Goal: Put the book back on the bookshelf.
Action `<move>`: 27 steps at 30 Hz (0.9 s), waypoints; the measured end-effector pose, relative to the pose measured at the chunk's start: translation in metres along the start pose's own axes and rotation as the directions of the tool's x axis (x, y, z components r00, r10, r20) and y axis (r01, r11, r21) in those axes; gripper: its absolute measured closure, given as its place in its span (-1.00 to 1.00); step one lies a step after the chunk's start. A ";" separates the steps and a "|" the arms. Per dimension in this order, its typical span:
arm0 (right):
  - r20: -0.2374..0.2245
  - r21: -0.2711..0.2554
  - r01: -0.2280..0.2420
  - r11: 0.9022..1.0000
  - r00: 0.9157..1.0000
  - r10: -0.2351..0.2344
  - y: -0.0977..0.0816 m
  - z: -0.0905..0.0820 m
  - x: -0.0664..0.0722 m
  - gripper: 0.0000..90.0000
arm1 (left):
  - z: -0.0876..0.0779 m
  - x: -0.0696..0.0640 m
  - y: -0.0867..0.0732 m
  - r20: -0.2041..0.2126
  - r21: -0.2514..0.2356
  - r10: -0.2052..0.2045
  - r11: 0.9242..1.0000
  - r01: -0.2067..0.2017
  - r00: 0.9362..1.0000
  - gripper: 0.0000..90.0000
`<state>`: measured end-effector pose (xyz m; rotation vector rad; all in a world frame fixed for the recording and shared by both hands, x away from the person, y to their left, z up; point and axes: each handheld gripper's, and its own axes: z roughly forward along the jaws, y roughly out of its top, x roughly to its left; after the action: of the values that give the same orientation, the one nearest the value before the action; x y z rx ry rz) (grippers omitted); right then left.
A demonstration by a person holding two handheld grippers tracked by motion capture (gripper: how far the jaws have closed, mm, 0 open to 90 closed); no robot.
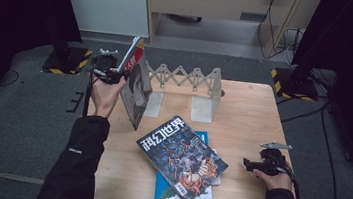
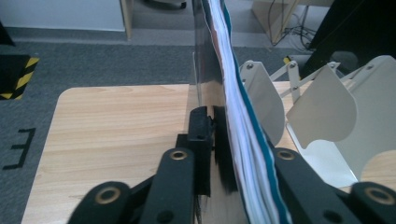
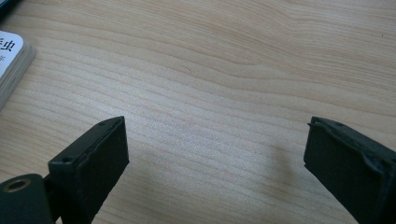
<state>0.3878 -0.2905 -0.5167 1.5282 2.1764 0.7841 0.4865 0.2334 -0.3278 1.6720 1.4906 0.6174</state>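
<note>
Left gripper (image 2: 212,140) clamped on upright magazine (image 1: 135,82) near far-left rack (image 1: 200,89); thin, floppy, glossy, best gripped near spine; right gripper (image 3: 215,154) jaws apart, empty

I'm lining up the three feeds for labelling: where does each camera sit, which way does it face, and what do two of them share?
High view: above the person's side, looking forward and down on the table; both sleeves and hands, left gripper, right gripper.
Left gripper view: on the left gripper, looking along the jaws clamped on the upright book, toward the white rack.
Right gripper view: on the right gripper, facing down at bare wood; jaws apart.
Shared: the upright book and the rack also appear from above.
</note>
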 end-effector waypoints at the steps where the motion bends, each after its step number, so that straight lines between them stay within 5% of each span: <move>1: 0.002 0.001 -0.002 1.000 1.000 0.002 0.000 0.000 0.000 -0.85 | -0.001 0.001 -0.001 0.007 -0.006 -0.004 1.000 0.004 1.000 0.66; 6: 0.005 -0.009 -0.005 1.000 1.000 0.005 0.000 -0.001 0.000 -0.85 | -0.012 0.004 -0.006 0.037 -0.057 0.007 0.998 -0.005 0.999 0.44; 16: 0.009 -0.035 -0.005 0.999 1.000 0.005 0.002 -0.005 0.001 -0.84 | -0.042 0.017 -0.025 0.128 -0.180 0.017 0.984 0.006 0.992 -0.01; 20: 0.012 -0.048 -0.005 0.999 1.000 0.006 0.003 -0.007 0.001 -0.84 | -0.053 0.020 -0.039 0.165 -0.203 0.047 0.979 -0.013 0.985 -0.13; 27: 0.011 -0.081 -0.015 0.997 1.000 0.016 0.004 -0.013 0.001 -0.78 | -0.061 0.026 -0.065 0.156 -0.186 0.055 0.982 -0.025 0.986 -0.24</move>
<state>0.3829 -0.2910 -0.5038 1.5081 2.1000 0.8559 0.4051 0.2729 -0.3503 1.5737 1.2492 0.6073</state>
